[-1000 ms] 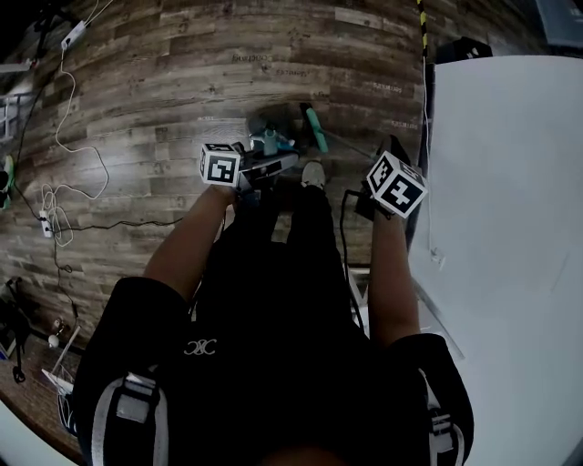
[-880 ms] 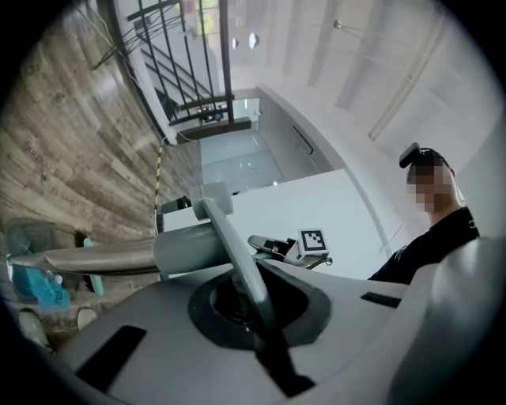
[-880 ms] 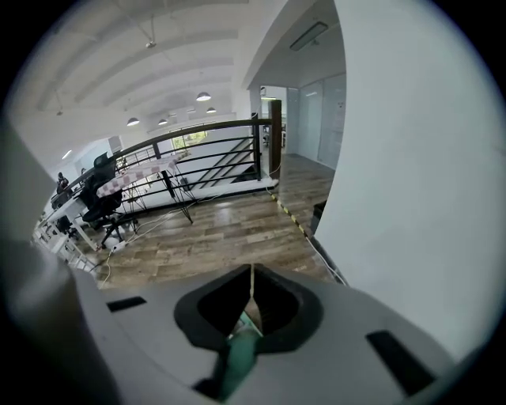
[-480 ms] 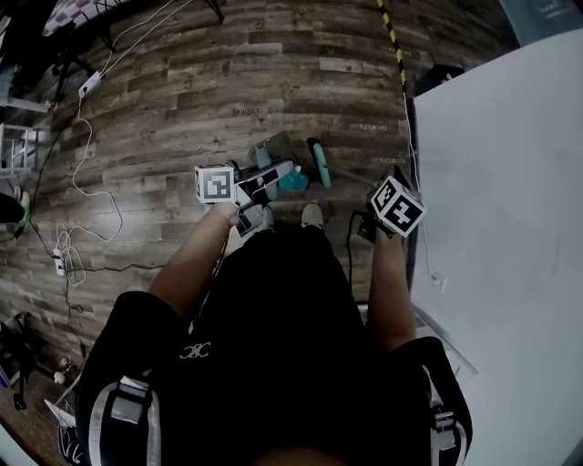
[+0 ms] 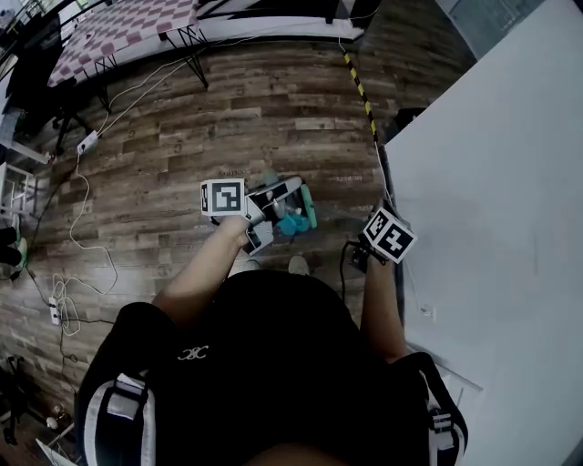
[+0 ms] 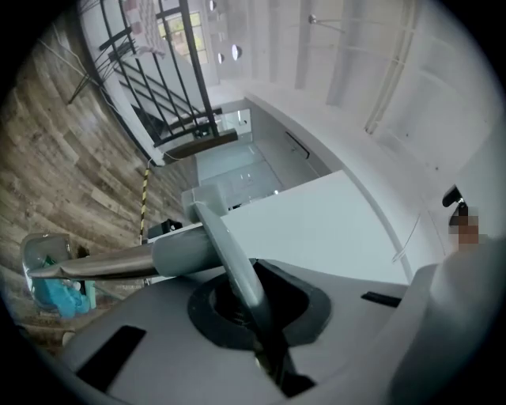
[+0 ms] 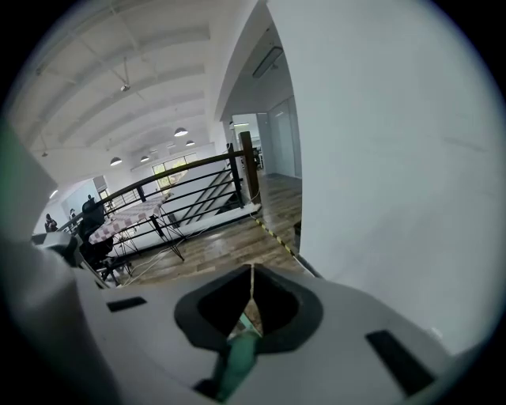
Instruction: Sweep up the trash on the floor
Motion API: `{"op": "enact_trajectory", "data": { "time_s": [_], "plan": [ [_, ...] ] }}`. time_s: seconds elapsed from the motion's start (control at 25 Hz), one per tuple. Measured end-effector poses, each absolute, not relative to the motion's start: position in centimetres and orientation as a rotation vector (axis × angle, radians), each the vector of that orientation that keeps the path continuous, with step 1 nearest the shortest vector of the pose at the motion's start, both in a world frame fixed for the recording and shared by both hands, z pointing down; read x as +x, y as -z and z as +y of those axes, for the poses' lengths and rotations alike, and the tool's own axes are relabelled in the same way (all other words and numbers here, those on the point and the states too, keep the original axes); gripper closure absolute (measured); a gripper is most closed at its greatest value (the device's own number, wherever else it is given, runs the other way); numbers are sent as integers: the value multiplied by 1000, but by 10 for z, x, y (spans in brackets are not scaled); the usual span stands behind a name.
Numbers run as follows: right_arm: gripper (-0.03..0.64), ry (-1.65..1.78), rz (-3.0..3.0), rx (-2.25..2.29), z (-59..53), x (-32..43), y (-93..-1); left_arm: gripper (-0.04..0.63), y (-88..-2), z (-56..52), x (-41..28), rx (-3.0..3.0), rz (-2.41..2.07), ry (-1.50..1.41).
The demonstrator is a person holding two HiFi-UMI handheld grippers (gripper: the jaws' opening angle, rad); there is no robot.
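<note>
My left gripper (image 5: 253, 206) is shut on the grey handle (image 6: 170, 253) of a dustpan (image 5: 284, 198). The pan (image 6: 46, 267) hangs off the handle's far end with crumpled blue trash (image 6: 60, 294) inside, which also shows in the head view as blue trash (image 5: 291, 224). My right gripper (image 5: 375, 244) is held beside the white wall. Its jaws are shut on a teal broom handle (image 7: 236, 357). The teal broom head (image 5: 310, 206) sits right against the dustpan. In the gripper views, the left gripper (image 6: 247, 294) and the right gripper (image 7: 251, 307) both pinch their handles tightly.
A tall white wall (image 5: 492, 200) fills the right side. Yellow-and-black tape (image 5: 361, 91) runs along the wooden floor (image 5: 182, 127). Loose cables and a power strip (image 5: 87, 142) lie at the left. A table with a checkered cloth (image 5: 118, 27) and black railings stand at the far end.
The person has walked forward across the floor. The dustpan and broom head have come together, and both grippers sit lower in the view. Both grips are unchanged.
</note>
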State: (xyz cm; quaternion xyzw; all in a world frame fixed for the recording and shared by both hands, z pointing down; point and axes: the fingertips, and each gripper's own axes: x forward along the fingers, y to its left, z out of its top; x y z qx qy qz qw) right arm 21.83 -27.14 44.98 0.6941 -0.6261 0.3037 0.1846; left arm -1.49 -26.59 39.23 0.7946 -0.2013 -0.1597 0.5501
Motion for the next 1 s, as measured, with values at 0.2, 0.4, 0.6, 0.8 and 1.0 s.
{"op": "enact_trajectory", "data": {
  "time_s": [0.2,0.4,0.6,0.8,1.0],
  "plan": [
    [591,-832,-1751,2014,-275,242,-433,598,-368,-286,2,1847,-457,434],
    [592,-833,-1711,2075,-276,272,-427,598,-357,-305,10,1820,-441,509],
    [591,-845,-1659,2138,-277,296,-425,598,-363,-321,24,1833,-433,474],
    [592,-846,-1626,2192,-276,314,-420,598,-360,-327,43,1826,-394,461],
    [591,-838,-1594,2222,-277,327,-416,598,-361,-335,51,1822,-377,452]
  ]
}}
